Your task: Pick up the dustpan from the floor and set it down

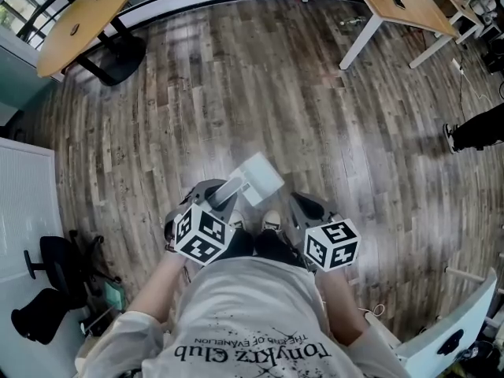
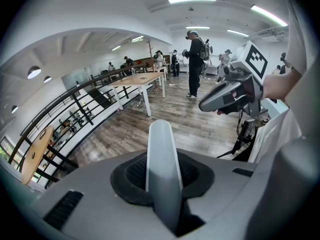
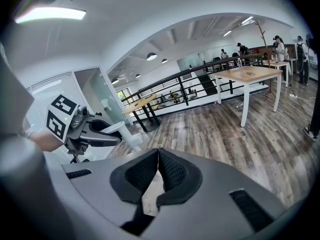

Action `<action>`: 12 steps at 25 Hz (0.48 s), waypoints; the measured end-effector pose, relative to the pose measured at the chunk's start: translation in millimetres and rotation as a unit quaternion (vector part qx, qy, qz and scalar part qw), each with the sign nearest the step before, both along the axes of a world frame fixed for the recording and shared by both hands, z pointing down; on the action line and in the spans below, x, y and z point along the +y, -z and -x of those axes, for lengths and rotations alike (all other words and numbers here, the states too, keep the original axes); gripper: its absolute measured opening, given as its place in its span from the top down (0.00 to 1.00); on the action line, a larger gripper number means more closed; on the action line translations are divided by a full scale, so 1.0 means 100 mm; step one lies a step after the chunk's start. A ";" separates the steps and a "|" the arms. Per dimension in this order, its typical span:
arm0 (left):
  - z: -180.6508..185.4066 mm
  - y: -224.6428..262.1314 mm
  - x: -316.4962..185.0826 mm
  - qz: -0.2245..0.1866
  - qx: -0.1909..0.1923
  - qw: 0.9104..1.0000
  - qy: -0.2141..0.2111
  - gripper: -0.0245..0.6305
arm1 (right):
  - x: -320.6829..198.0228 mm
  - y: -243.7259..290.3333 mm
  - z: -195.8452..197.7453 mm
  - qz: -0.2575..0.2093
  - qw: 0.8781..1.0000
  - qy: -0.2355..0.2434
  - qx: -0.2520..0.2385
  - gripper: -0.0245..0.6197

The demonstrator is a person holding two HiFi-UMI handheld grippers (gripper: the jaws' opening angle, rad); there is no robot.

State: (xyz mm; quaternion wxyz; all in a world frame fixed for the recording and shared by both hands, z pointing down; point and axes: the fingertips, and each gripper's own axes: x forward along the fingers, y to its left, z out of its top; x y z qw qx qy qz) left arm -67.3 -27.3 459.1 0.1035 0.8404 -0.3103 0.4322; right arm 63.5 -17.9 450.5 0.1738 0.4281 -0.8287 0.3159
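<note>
While I keep my eye closest in, the left gripper (image 2: 162, 181) has its jaws narrow and clamped on the dustpan's handle (image 2: 161, 149), which runs straight out between the pads along the gripper's own line. The right gripper (image 3: 157, 179) beside it has its pads met at the tips with nothing between them (so it takes no part in this carry). In the head view the dustpan (image 1: 260, 178) hangs just beyond my shoes (image 1: 272, 220). Its long axis leads forward and to the right from the left jaws, with the pan end farthest from me and, as I judge it, clear of the floor (image 1: 315, 109). Setting it down calls for lowering along that axis, pan end first, onto the bare boards ahead.
</note>
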 end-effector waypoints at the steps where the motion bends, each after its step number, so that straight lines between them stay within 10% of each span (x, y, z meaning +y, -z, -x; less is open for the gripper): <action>1: 0.00 -0.01 -0.01 0.000 0.000 1.000 0.000 0.81 | 0.00 -0.01 0.00 0.001 1.000 -0.001 0.000 0.92; 12: -0.01 -0.22 -0.06 0.005 -0.003 1.000 0.006 0.81 | 0.04 -0.12 -0.10 0.016 1.000 -0.006 0.003 0.92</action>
